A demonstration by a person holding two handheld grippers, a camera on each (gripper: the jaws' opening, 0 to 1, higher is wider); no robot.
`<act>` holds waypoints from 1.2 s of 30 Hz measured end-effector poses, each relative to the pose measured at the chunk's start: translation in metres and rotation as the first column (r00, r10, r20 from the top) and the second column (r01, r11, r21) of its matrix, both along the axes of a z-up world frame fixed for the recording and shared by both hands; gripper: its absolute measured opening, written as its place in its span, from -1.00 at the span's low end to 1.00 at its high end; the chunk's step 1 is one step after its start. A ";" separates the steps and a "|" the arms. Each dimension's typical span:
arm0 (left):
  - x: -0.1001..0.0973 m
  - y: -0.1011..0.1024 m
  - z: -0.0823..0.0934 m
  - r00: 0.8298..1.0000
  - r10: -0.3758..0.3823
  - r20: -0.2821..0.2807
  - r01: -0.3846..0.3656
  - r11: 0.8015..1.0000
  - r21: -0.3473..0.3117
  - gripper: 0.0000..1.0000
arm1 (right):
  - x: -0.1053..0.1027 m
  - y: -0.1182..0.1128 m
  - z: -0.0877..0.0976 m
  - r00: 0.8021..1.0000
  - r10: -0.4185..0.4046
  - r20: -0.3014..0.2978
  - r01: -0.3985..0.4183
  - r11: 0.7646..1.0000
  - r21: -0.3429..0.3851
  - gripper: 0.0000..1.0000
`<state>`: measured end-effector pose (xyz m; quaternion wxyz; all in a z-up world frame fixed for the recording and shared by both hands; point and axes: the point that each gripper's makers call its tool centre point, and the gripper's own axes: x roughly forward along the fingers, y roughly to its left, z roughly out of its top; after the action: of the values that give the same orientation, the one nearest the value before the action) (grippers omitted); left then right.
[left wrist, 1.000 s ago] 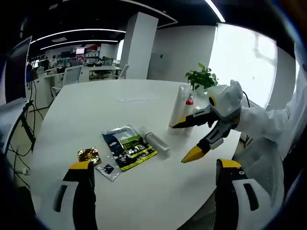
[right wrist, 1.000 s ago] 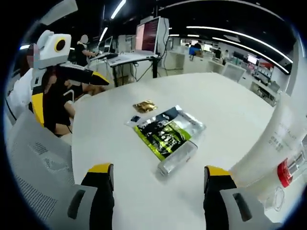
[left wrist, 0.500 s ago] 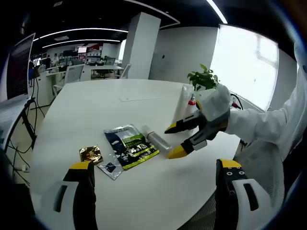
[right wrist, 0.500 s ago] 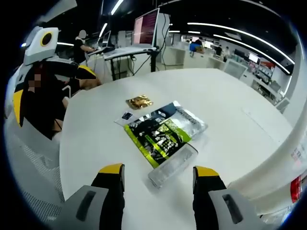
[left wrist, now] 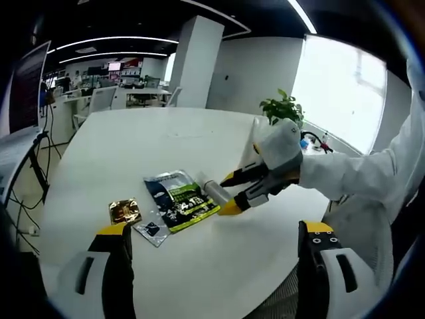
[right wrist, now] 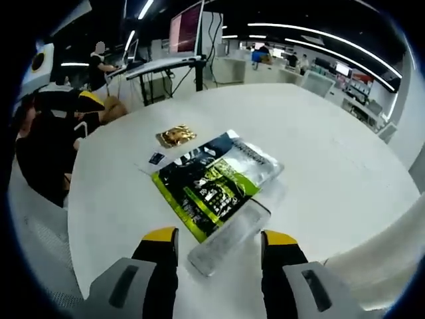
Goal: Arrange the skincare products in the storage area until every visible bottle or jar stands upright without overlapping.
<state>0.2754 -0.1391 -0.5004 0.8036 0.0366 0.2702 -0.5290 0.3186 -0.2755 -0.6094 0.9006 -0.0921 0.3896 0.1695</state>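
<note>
Clear bottle [right wrist: 229, 229] lying flat near bench [right wrist: 345, 166] edge; right gripper [right wrist: 219, 242] straddling it, jaws spread; left gripper [left wrist: 212, 232] idling, jaws spread.

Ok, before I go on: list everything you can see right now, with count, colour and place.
Table: one, white, round, under everything.
Lying bottle: one, clear-silver, on its side between the right claw's jaws.
Large pouch: one, black, green and silver, flat beside the lying bottle.
Gold sachet: one, beyond the pouch.
Small sachet: one, silver and dark, next to the pouch.
Potted plant: one, green, far table edge.
Left claw: open, above the table.
Right claw: open, straddling the lying bottle.
Sleeve: white.
</note>
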 end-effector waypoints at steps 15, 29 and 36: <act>-0.001 -0.002 -0.001 1.000 -0.001 -0.001 0.001 1.000 0.007 0.95 | 0.005 -0.013 -0.010 0.998 -0.055 -0.033 0.055 0.998 0.013 -0.38; 0.004 -0.003 -0.003 1.000 -0.006 -0.002 0.007 1.000 0.014 0.95 | 0.003 -0.024 -0.010 0.994 -0.107 -0.020 0.107 0.994 0.017 -0.64; 0.001 -0.006 -0.004 1.000 -0.015 -0.006 0.015 1.000 0.014 0.94 | 0.000 -0.027 -0.008 0.991 -0.133 -0.008 0.133 0.991 0.017 -0.69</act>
<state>0.2766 -0.1446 -0.5048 0.7986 0.0427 0.2762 -0.5331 0.3181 -0.3023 -0.6173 0.9093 -0.0573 0.3964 0.1129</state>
